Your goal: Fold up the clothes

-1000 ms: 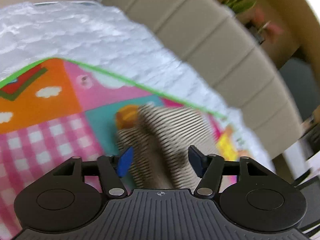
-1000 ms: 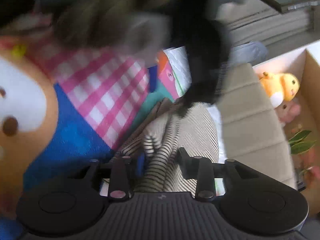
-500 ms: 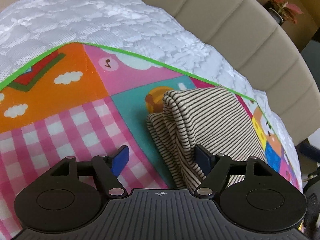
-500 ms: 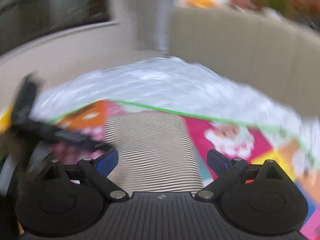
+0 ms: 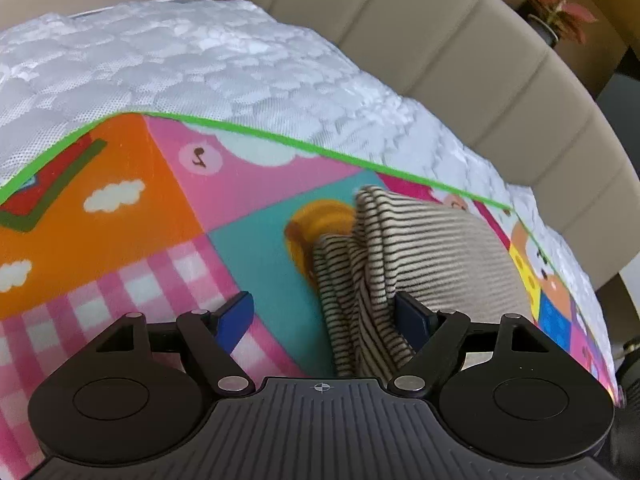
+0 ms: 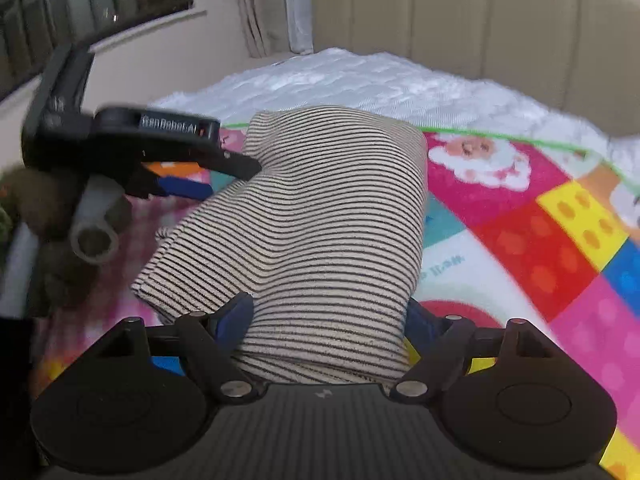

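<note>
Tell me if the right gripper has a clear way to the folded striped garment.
Probably yes: the right gripper, its jaws closing, already straddles the folded striped garment's near end; nothing lies between them.

Each camera sits just behind its own fingers and looks forward and downward along them, close over a patterned mat point(image 5: 168, 216) on a white quilt point(image 5: 224, 64). The left view has a striped garment point(image 5: 420, 248) ahead of its right finger; the right view has it point(image 6: 320, 216) straight between both fingers. Both views share the garment, mat, quilt and beige headboard point(image 5: 440, 28). The right view also catches the left gripper point(image 6: 224, 178) beyond its left finger.
</note>
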`<state>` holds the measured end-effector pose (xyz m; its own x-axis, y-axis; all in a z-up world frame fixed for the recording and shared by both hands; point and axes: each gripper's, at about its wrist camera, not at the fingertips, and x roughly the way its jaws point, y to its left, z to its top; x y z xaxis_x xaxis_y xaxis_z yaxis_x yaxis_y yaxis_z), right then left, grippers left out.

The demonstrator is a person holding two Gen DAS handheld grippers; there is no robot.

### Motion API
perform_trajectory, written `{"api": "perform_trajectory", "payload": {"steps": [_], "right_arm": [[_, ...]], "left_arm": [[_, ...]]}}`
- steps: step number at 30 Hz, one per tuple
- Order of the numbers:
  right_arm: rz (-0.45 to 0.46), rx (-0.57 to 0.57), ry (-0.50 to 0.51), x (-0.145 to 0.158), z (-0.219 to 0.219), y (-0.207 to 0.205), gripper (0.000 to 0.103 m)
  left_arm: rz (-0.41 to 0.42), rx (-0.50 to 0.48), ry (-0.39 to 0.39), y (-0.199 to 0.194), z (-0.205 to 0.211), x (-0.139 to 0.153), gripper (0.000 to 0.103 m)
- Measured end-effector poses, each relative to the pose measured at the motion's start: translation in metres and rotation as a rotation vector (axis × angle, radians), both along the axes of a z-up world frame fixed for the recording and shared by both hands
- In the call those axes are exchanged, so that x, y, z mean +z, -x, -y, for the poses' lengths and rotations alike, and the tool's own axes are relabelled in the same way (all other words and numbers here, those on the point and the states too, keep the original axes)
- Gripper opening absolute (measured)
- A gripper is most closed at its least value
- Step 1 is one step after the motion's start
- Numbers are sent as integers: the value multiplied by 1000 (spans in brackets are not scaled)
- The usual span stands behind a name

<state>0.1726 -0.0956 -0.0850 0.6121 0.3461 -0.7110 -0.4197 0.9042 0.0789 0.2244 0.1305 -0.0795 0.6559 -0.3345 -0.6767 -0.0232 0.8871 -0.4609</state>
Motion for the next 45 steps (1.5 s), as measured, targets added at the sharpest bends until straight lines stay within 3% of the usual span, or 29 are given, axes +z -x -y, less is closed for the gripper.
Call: {"api": "perform_trajectory", "payload": {"steps": [6,9,11,13,15,17,24,26,29,32,35,39,41,43,45], "right_arm": [[-11,-14,-6,4,5,5,84],[-8,-15,-2,4,5,5,84],[-11,-18,-6,5,5,6,85],[-14,-20,-11,6,6,7,89],[-42,-23,-34,5,8,4,103],[-121,-30,-86,-2,12,-3,103],[-229,-59,-164,-8,18,-18,103],[-223,-44,-203,1,26,-19,103],[-68,-135,-365,27,57,-16,103],[-12,-200,-373,38,71,-37,102],[-19,-197,-313,30,65,-66,84],[-146,-208,-346,5,49,-106,81],[-194,-208,-394,1,43,-113,72],[-121,-179,-415,15,39,-105,61],[-60,-154,-440,27,39,-97,57]], "left_arm": [[0,5,33,14,-1,20,77],[5,-69,127,29,1,32,90],[-16,-121,164,33,10,31,93],[-41,-151,134,32,21,26,92],[-63,-169,84,31,32,21,86],[-84,-176,36,29,38,14,75],[-69,-187,-7,29,41,6,75],[-66,-189,-17,28,42,6,77],[-73,-183,-5,26,39,5,80],[-76,-182,7,25,36,4,80],[-75,-186,3,24,37,4,80],[-74,-188,9,25,36,2,79],[-71,-191,11,25,36,2,78],[-56,-198,18,24,35,3,74],[-41,-206,25,24,34,3,70]]}}
